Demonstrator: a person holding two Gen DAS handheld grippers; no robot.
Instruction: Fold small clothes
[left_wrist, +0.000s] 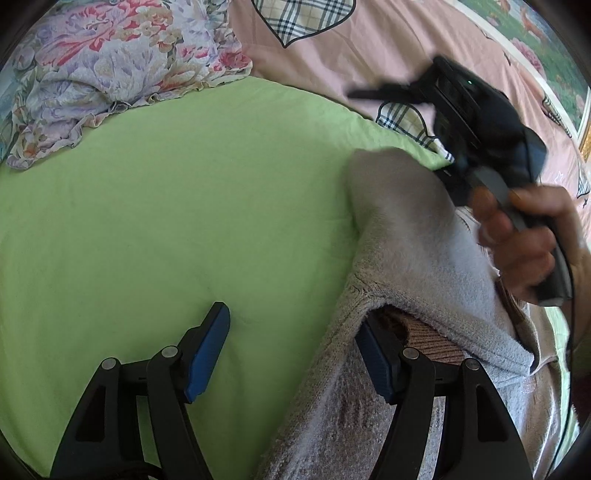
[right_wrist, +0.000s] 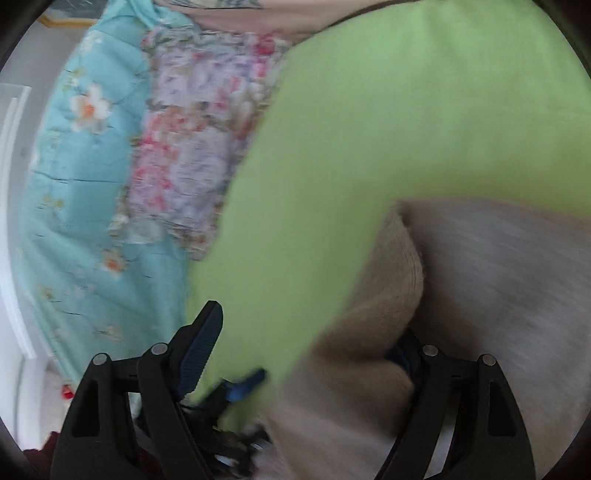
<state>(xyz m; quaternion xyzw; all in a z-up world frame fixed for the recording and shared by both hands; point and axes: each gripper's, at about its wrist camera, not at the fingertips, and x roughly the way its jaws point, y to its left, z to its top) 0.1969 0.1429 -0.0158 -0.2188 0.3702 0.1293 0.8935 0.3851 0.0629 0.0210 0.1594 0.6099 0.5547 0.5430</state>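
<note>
A grey-beige knit sweater (left_wrist: 417, 266) lies on the green sheet (left_wrist: 166, 206), its sleeve folded over the body, with a brown ribbed cuff (left_wrist: 428, 339) showing beneath the fold. My left gripper (left_wrist: 291, 350) stands open at the sweater's left edge. Its left pad rests over bare sheet and its right pad sits tucked under the folded knit. A hand (left_wrist: 524, 236) holds the right gripper's black housing (left_wrist: 476, 122) above the sweater's far end. In the blurred right wrist view my right gripper (right_wrist: 306, 350) is open, and the sweater (right_wrist: 480, 280) covers its right finger.
A crumpled floral cloth (left_wrist: 110, 74) lies at the sheet's far left edge. A pink bed cover with plaid hearts (left_wrist: 332, 48) spreads behind the sheet. A turquoise flowered quilt (right_wrist: 85, 184) and white furniture (right_wrist: 11, 221) are to the left.
</note>
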